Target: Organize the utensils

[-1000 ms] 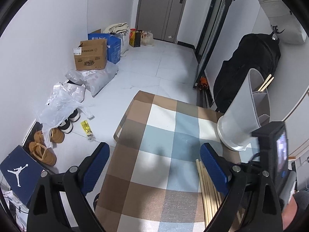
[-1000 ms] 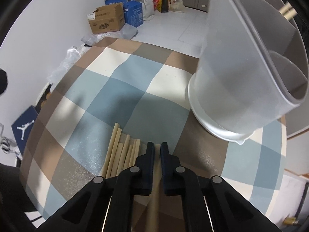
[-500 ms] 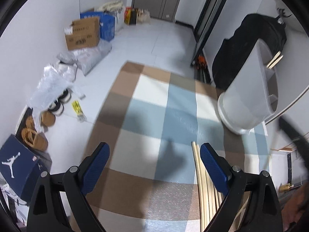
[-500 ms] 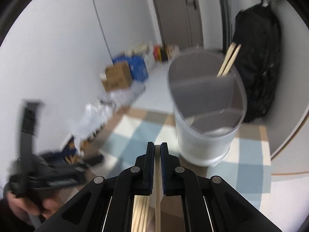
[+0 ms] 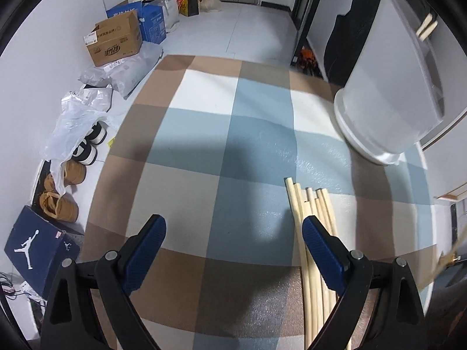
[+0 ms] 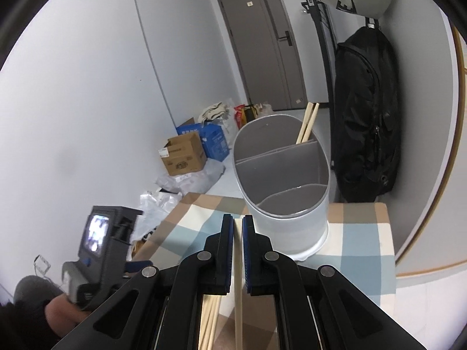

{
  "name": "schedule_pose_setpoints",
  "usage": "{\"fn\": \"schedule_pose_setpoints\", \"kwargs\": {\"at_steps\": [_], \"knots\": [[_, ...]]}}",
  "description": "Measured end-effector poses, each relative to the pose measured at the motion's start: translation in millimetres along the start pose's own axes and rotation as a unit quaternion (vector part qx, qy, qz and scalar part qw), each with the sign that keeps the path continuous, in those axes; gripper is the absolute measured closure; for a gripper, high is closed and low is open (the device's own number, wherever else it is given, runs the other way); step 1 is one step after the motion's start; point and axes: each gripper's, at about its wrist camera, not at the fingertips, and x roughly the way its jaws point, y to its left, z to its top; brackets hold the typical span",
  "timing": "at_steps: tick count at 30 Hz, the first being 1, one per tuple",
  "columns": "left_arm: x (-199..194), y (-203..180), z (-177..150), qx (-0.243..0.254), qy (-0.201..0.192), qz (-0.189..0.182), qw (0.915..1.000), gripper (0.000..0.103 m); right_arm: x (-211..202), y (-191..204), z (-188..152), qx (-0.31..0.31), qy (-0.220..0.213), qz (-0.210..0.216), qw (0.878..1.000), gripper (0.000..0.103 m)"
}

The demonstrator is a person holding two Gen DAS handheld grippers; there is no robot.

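- On the checked tablecloth [image 5: 256,134], at its far right corner, stands the grey utensil holder [image 6: 284,186]. Two chopsticks [image 6: 308,122] already lean in its far compartment; the middle and near compartments look empty from here.
- In the right gripper [image 6: 238,227], the jaws are pinched nearly together on a single chopstick [image 6: 238,300]. It runs from the pads down toward the near edge of the right wrist view, with its tip just short of the holder's near wall.
- The left gripper [image 5: 233,245] has its jaws spread wide with nothing between them. It hangs above the cloth, and its right pad sits over the left side of the loose pile.
- The loose chopsticks [image 5: 313,224] lie side by side on the near right part of the cloth. About half a dozen ends show.
- My reading: the job is in its early part. Two pieces are stowed, one is on its way, and the bulk remains to be carried over.
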Motion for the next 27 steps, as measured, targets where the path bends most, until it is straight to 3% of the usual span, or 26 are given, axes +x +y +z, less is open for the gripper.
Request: {"fn": "schedule_pose_setpoints", "kwargs": {"at_steps": [7,12,17,19,20,22,24,25,27], "knots": [[7.9,-9.1,0.9,0.013,0.009,0.036,0.9992,0.011,-3.7,-2.6,-2.0,0.000,-0.001,0.005,1.000,0.098],[11.1,-9.4,5.9,0.006,0.010,0.035,0.9993,0.013,-3.6,-6.4,0.0,0.005,0.001,0.010,1.000,0.098],[12.3,-13.5,13.3,0.002,0.002,0.033,0.9994,0.030,-3.5,-9.7,2.9,0.012,0.004,0.012,1.000,0.098],[11.2,-18.7,13.0,0.007,-0.005,0.035,0.9993,0.047,-3.2,-11.8,4.1,0.016,0.005,0.010,1.000,0.098],[11.2,-20.5,13.1,0.010,-0.006,0.033,0.9994,0.050,-3.3,-13.2,4.8,0.018,0.004,0.010,1.000,0.098],[10.2,-23.2,14.4,0.013,-0.009,0.028,0.9995,0.066,-3.4,-15.0,5.5,0.020,0.003,0.009,1.000,0.098],[9.5,-25.2,13.7,0.015,-0.012,0.030,0.9994,0.073,-3.1,-16.5,5.7,0.021,0.004,0.008,1.000,0.098],[9.0,-24.3,13.7,0.009,-0.015,0.030,0.9994,0.083,-2.9,-15.4,5.2,0.019,0.004,0.006,1.000,0.098],[8.6,-22.8,12.4,-0.001,-0.021,0.030,0.9993,0.084,-1.2,-13.4,4.6,0.011,0.004,-0.003,1.000,0.098]]}}
